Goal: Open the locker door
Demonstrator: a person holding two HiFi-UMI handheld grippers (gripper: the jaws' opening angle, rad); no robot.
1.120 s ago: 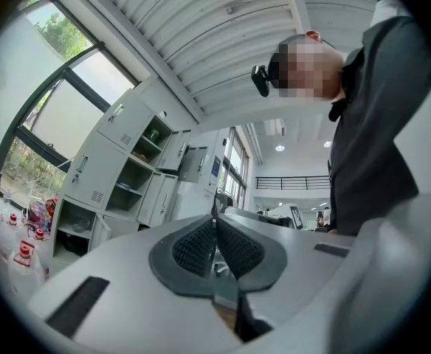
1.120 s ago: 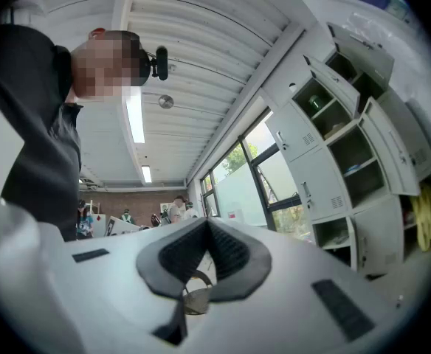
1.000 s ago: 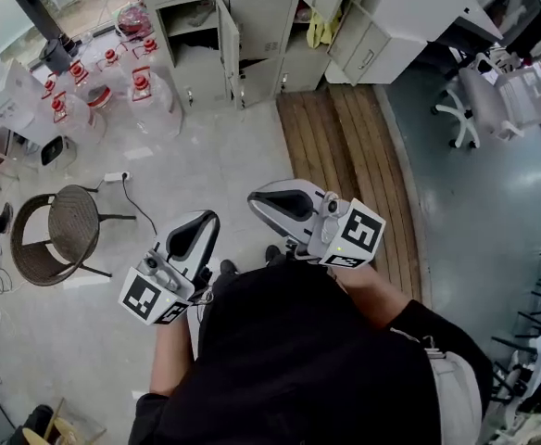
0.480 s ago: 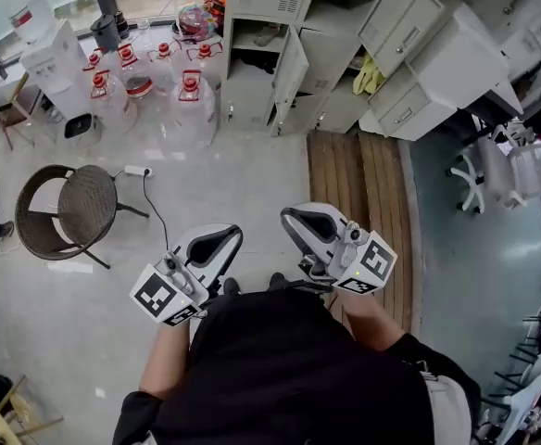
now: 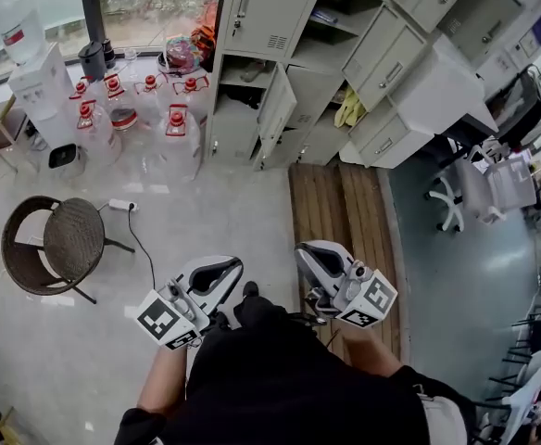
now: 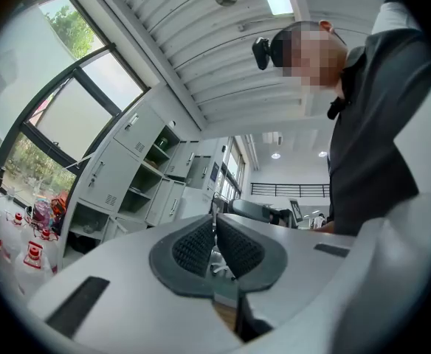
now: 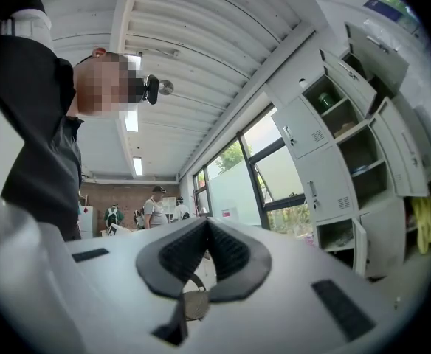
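Observation:
The grey lockers [image 5: 294,58] stand at the far side of the floor, several compartments open. One upper door [image 5: 261,7] is closed and a lower door [image 5: 275,109] stands ajar. My left gripper [image 5: 224,265] and right gripper [image 5: 309,251] are held close to the body, well short of the lockers. Both are shut with nothing between the jaws. In the left gripper view the shut left gripper [image 6: 215,231] points up, with the lockers [image 6: 119,168] at its left. In the right gripper view the shut right gripper [image 7: 206,228] has the lockers [image 7: 326,153] at its right.
A wicker chair [image 5: 53,244] and a power strip [image 5: 120,206] lie to the left. Water bottles [image 5: 173,128] and a dispenser [image 5: 44,86] stand by the window. A wooden board [image 5: 340,221] lies ahead, an office chair [image 5: 465,197] to the right. People [image 7: 155,209] stand far behind.
The view has shifted so the lockers sit lower and nearer in the frame. Both grippers stay shut near the body and now show lower in the picture.

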